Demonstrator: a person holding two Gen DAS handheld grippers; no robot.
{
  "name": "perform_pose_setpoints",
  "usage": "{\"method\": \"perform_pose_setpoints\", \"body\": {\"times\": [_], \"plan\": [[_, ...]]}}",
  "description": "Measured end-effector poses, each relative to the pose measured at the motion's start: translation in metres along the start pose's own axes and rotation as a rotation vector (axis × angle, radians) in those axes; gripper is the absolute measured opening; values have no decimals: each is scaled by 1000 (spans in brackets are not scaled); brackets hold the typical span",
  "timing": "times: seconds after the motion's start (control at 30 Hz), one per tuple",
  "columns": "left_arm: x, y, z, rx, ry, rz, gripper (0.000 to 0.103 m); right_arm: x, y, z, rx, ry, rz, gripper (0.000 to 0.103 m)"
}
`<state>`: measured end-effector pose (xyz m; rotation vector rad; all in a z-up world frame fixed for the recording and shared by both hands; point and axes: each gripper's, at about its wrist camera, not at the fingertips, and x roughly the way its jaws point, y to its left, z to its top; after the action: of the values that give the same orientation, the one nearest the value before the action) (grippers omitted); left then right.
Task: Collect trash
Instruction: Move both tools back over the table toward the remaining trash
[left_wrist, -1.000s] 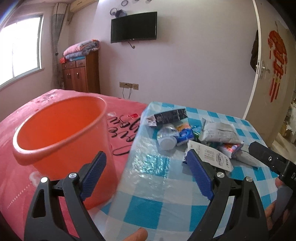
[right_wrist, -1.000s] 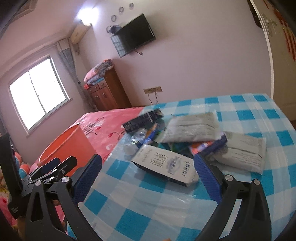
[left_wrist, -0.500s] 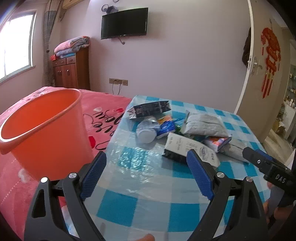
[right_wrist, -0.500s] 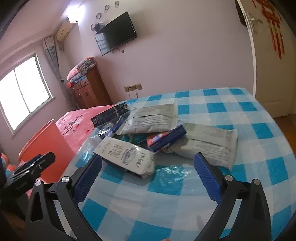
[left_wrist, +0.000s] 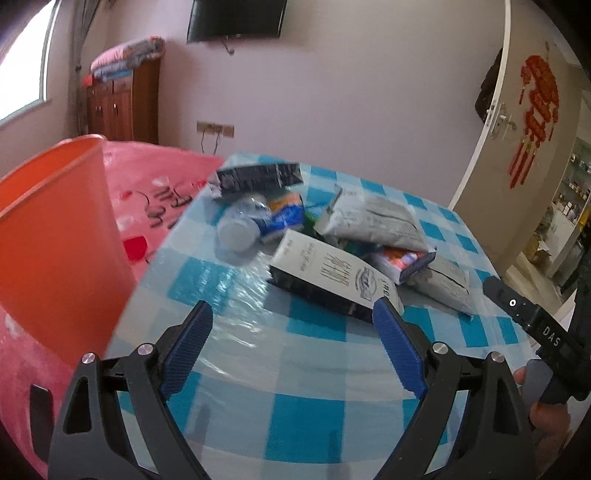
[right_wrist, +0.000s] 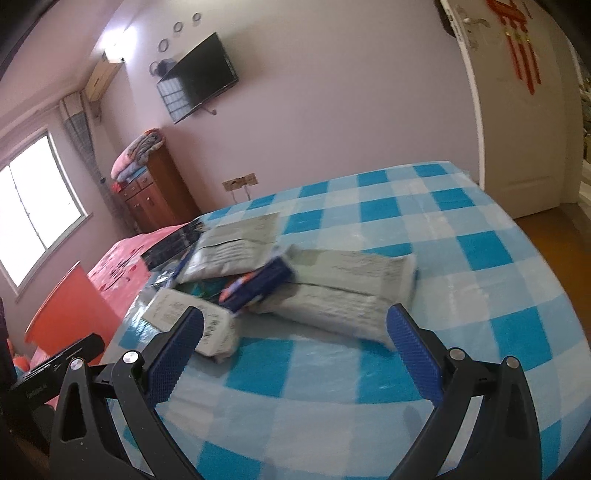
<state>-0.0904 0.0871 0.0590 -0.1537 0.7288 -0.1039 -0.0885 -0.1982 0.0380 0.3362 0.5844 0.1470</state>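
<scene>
A heap of trash lies on the blue-checked tablecloth (left_wrist: 310, 398): a white and black carton (left_wrist: 332, 275) nearest, grey pouches (left_wrist: 373, 219), a crushed clear bottle (left_wrist: 242, 225), a dark wrapper (left_wrist: 258, 175) and a blue-red packet (left_wrist: 406, 260). My left gripper (left_wrist: 293, 332) hovers open just short of the carton, nothing between its pads. My right gripper (right_wrist: 295, 332) is open too, in front of a grey pouch (right_wrist: 340, 295) and the carton (right_wrist: 195, 325). An orange bucket (left_wrist: 55, 236) stands left of the table.
A bed with a pink cover (left_wrist: 159, 192) lies behind the bucket. A wooden cabinet (left_wrist: 125, 103) with folded blankets stands at the far wall, and a door (left_wrist: 532, 140) is at the right. The table's right half (right_wrist: 461, 251) holds no items.
Both grippers have moved closer to the trash heap and lower. In the left wrist view the bucket has slid toward the left edge. Both sets of jaws stayed open.
</scene>
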Motion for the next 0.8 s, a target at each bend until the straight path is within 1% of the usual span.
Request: {"method": "perform_pose_setpoints", "body": {"times": [0.07,0.23,0.37,0.6,0.73,0.77,0.8], "plan": [[6,-5,2,-1,23,1,89,1,-8,2,7,3,-12,98],[21,-21,10,-21,57,-13,89,9,-26,8,25,26,-9,98],[34,-29,20,-78,76,-20,89,17,-38,20,43,38,3,98],[64,-31,33,-205,122,9,89,28,-57,52,68,19,21,97],[77,-36,41,-244,130,44,89,43,-64,68,83,25,31,97],[80,-37,43,-250,132,50,89,48,-66,71,88,31,38,96],[82,-38,45,-257,133,55,89,52,-67,73,90,37,41,91]]}}
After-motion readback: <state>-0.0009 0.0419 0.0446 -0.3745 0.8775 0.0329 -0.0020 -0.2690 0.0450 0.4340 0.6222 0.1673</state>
